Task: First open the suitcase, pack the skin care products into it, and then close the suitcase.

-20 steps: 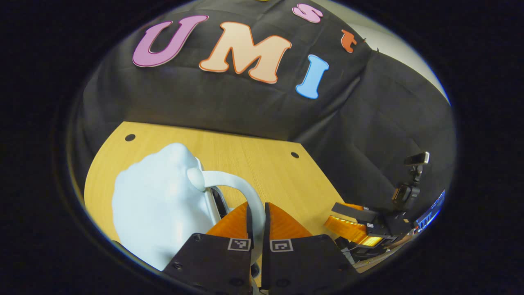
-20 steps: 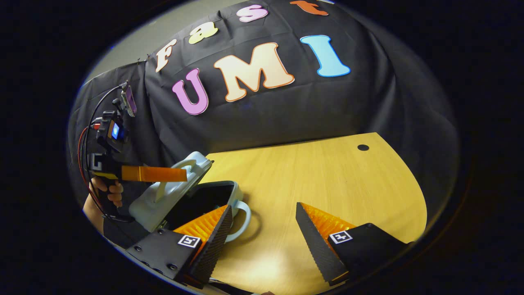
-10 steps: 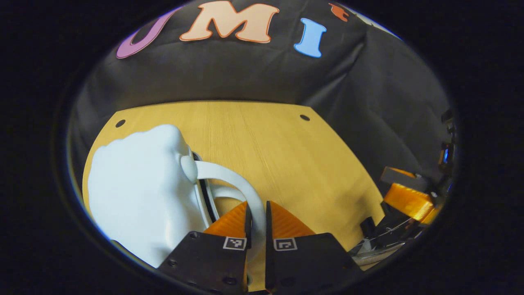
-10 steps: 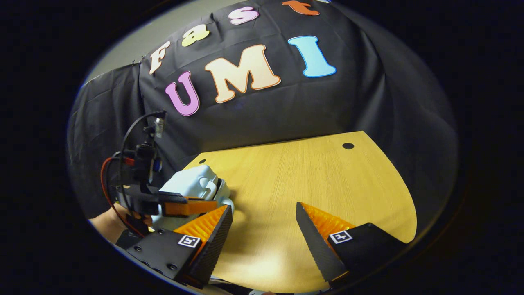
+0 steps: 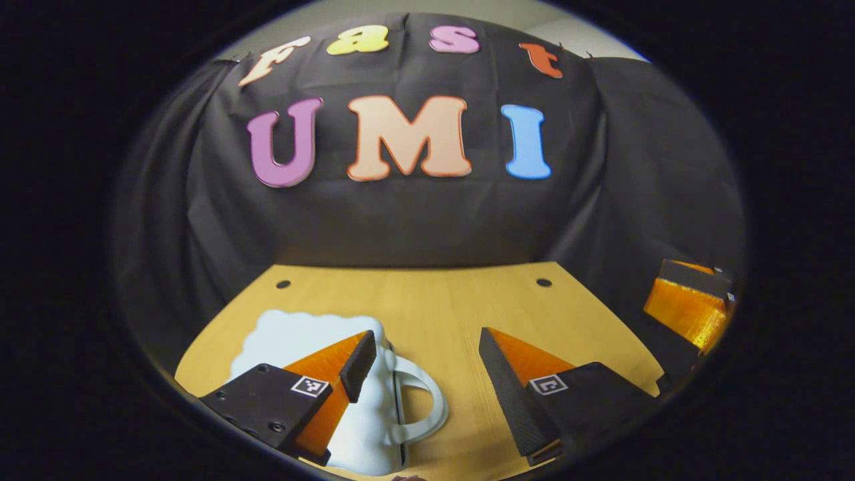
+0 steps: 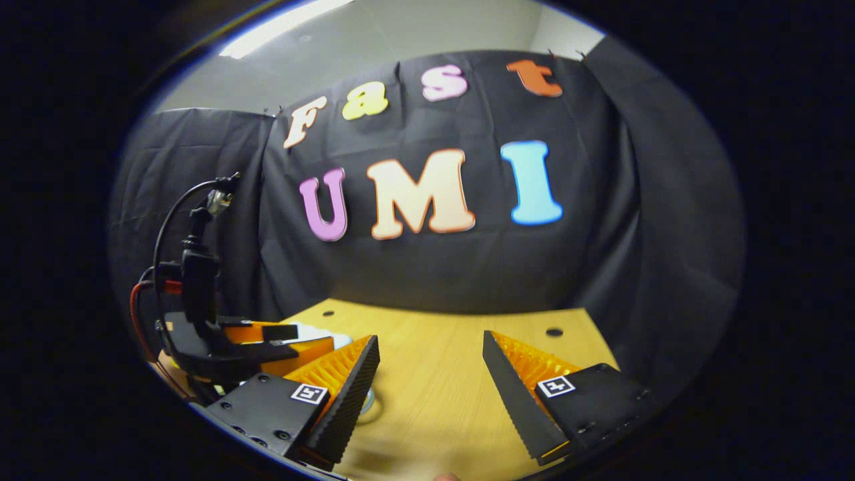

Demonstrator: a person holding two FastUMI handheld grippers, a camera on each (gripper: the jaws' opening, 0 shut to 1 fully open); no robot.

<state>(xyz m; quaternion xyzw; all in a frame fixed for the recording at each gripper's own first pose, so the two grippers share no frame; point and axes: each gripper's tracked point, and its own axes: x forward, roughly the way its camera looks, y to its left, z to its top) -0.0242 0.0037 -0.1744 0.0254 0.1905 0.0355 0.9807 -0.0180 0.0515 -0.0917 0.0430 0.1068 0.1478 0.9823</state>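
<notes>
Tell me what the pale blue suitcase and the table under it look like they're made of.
The suitcase looks like moulded hard plastic, smooth and slightly glossy, with a rounded loop handle. The table looks like wood or wood-look laminate, with fine straight grain lines and a matte finish; which one, I cannot tell.

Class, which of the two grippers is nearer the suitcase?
The left gripper: the suitcase lies right by one of its open fingers. The right gripper faces bare table, farther off.
</notes>
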